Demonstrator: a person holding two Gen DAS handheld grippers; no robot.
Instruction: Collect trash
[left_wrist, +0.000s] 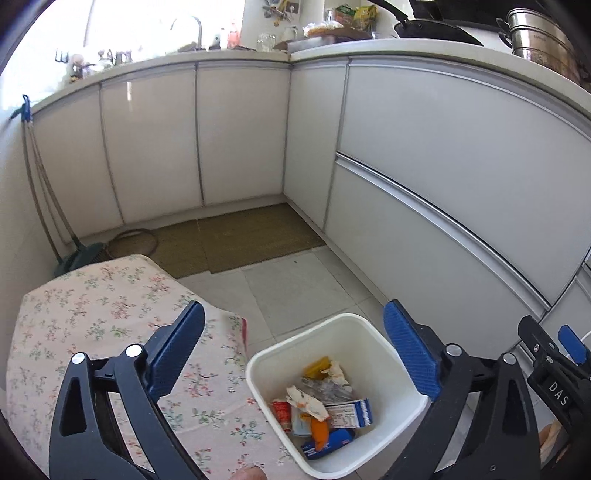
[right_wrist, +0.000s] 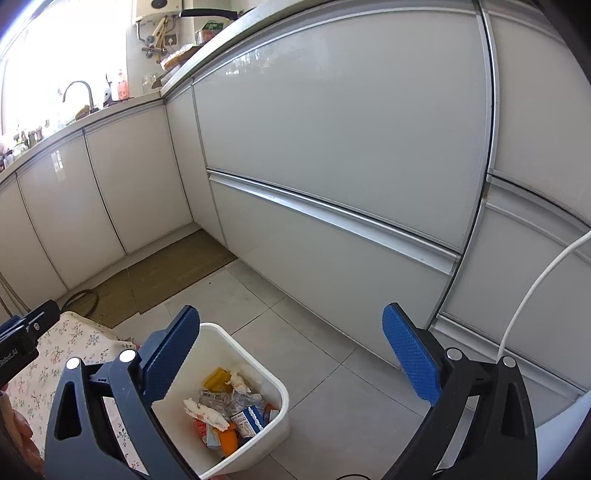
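Both grippers spread wide and empty above the trash bin.

I read the left gripper (left_wrist: 293, 354) and the right gripper (right_wrist: 291, 354) as released, jaws far apart, gripping nothing. Below them the white bin (left_wrist: 343, 325) stands on the grey tiled floor (right_wrist: 295, 332), just beside the floral-cloth table (left_wrist: 92, 306). Inside it lie crumpled tissues (left_wrist: 306, 400), a blue-and-white carton (left_wrist: 351, 413), an orange wrapper (left_wrist: 319, 430) and a yellow packet (right_wrist: 218, 378). White cabinets (right_wrist: 332, 129) stand beyond.
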